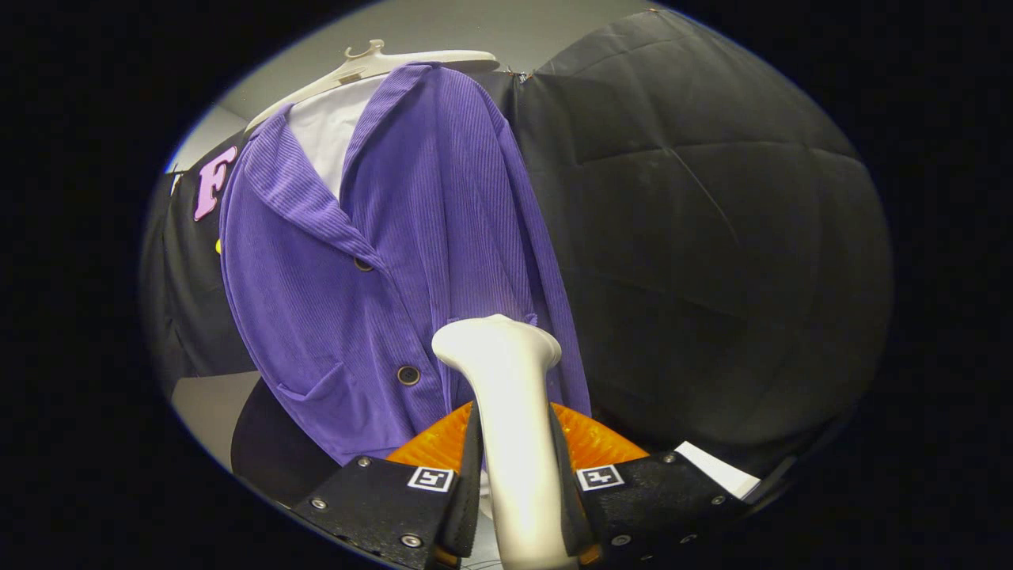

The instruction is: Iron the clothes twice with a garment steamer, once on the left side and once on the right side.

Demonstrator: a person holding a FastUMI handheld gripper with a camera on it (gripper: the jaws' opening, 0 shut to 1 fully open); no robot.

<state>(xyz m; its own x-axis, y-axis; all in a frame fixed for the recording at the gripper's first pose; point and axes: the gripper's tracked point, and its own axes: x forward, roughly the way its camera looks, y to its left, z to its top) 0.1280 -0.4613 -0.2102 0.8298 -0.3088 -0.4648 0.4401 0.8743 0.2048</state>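
Gripper view: hand-held gripper [514, 467] clamps steamer [506, 380], its head hiding jacket [411, 237] hem.

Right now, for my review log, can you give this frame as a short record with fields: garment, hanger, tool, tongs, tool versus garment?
garment: purple ribbed jacket, buttoned, hanging in front of the black cloth wall
under layer: white shirt at the open collar
hanger: pale hanger through the shoulders
tool: white garment steamer, head up, handle between the fingers
tongs: shut on the steamer handle
tool versus garment: head overlaps the jacket's lower hem, beside the lower button; contact cannot be told
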